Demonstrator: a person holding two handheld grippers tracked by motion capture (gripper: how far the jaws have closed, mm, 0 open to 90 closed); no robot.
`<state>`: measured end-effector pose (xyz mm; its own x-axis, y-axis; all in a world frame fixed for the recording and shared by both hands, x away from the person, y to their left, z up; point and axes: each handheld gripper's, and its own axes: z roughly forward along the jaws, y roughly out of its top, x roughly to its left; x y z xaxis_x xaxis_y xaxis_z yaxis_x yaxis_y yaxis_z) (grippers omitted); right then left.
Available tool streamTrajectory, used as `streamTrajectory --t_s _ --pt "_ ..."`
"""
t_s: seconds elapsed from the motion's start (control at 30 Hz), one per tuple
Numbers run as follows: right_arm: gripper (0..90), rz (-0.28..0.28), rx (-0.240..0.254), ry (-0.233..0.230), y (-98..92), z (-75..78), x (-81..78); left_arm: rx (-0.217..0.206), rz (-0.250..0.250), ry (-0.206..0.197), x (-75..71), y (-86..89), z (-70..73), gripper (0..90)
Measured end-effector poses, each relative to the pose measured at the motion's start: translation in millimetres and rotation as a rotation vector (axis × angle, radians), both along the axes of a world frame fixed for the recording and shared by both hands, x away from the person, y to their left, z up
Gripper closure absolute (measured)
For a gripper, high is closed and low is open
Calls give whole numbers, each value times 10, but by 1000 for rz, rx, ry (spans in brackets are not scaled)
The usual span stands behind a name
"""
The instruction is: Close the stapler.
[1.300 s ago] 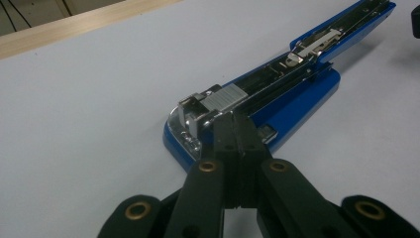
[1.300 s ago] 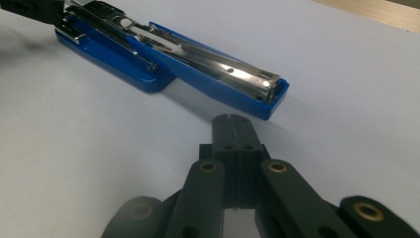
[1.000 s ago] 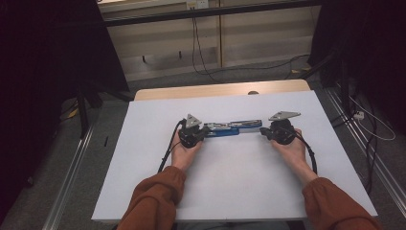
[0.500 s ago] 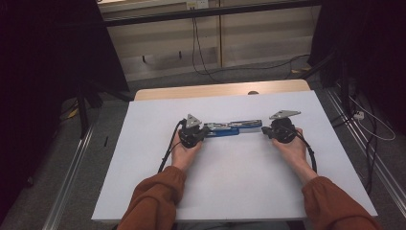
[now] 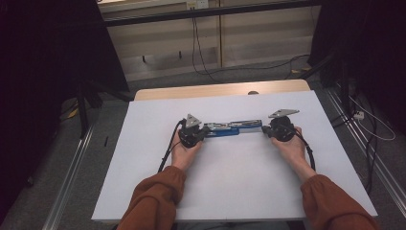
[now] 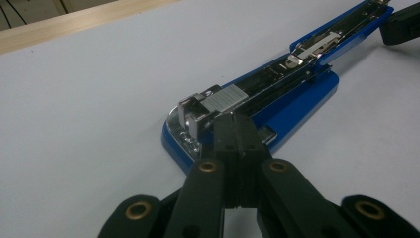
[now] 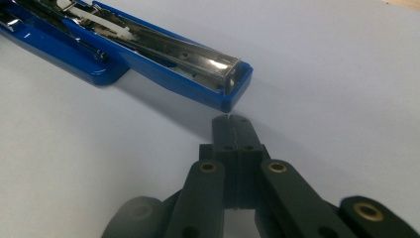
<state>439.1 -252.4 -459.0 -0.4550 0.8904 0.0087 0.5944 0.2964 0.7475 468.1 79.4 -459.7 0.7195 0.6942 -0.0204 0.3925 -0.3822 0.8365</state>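
A blue stapler (image 5: pixel 233 128), swung fully open, is lying flat near the middle of the white counter (image 5: pixel 143 158), its long axis running side to side between the two hands. The left gripper (image 6: pixel 236 130) is sitting at the base end with its fingers (image 6: pixel 225 144) pressed together and empty, the tips resting against the metal hinge block. The right gripper (image 7: pixel 231 124) is waiting just off the opposite end, where the open magazine is finishing in a blue nose; its fingers are pressed together too, pinching nothing, with a sliver of counter showing between tips and nose. So the left hand (image 5: pixel 184 148) is the one touching, and the stapler is lying straight ahead of both. Against the earlier pictures nothing is shifting: stapler and both hands are keeping their places.
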Motion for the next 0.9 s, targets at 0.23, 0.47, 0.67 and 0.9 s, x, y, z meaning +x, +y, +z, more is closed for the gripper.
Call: streamTrajectory --t_s 0.23,0.47,0.67,0.9 --pt "900 1 -3 10 51 -27 55 1 -1 0 1 1 0 900" --pt "900 2 -12 5 86 -28 105 -1 0 0 1 1 -1 900" --pt "900 0 -12 4 88 -24 105 -1 1 0 0 0 -1 900" --pt "900 0 -6 -3 83 -13 98 -9 0 7 -1 -2 -3 900"
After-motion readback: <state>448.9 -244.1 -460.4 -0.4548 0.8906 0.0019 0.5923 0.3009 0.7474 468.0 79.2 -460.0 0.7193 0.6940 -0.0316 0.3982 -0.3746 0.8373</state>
